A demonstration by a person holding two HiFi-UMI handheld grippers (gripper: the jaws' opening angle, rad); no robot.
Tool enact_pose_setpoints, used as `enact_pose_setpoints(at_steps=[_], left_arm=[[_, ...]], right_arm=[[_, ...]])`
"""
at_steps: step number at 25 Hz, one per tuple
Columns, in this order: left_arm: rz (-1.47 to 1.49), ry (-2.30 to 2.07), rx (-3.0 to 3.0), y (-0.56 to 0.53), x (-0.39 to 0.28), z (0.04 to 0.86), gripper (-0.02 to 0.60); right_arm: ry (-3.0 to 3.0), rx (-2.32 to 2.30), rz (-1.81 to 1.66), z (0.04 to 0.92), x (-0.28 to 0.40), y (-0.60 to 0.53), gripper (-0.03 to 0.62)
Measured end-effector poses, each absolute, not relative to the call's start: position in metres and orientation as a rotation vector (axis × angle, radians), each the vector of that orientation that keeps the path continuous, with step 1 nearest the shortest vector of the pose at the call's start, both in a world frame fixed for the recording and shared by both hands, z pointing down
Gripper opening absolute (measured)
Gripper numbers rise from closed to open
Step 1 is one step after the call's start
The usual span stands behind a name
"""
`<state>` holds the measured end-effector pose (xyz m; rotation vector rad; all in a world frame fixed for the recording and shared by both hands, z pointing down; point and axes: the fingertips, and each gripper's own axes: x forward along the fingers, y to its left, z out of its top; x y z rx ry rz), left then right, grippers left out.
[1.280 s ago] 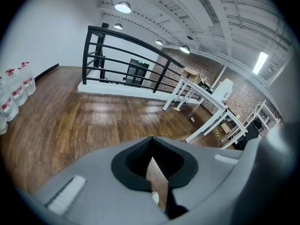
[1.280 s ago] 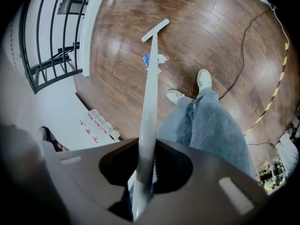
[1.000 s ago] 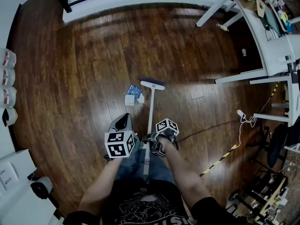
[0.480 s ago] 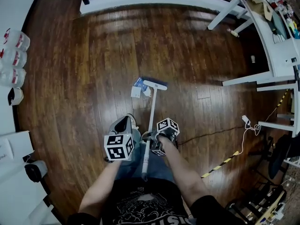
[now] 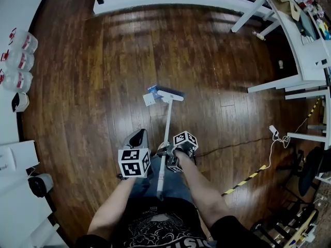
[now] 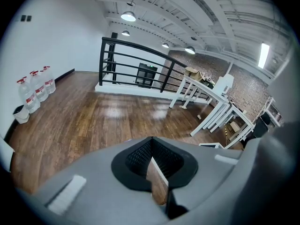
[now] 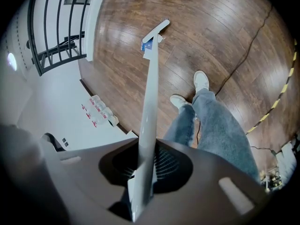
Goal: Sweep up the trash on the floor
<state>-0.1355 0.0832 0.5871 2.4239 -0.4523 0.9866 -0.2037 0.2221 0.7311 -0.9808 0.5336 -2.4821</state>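
Right tool (image 5: 165, 152) clamps broom (image 5: 167, 122); trash (image 5: 150, 97) seemingly touching brush head; bottles (image 5: 19, 61): labels illegible.

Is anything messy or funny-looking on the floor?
Yes. A white scrap and a blue scrap lie loose on the wooden floor, right beside the broom head. That's litter, not yet swept up.

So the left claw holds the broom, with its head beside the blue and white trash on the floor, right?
No, the right claw holds the broom, as the right gripper view shows. Its head is beside the blue and white trash on the floor.
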Motion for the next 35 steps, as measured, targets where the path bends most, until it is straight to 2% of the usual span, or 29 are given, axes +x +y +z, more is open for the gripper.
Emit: enact_pose_setpoints(at_steps=[13,20,35], left_arm=[[0.982,-0.381,2.446,0.077,-0.168,0.582,0.005],[0.950,-0.314,2.474,0.075,-0.172,0.566,0.005],[0.885,-0.216,2.496,0.073,-0.208,0.540,0.005]], right_arm=[[0.497,-1.132,-2.361,0.724,-0.202,0.215,0.063],[0.491,-1.242,-2.260,0.699,-0.190,0.221,0.067],[0.813,-1.496,-2.222,0.629,-0.221,0.245,0.067]])
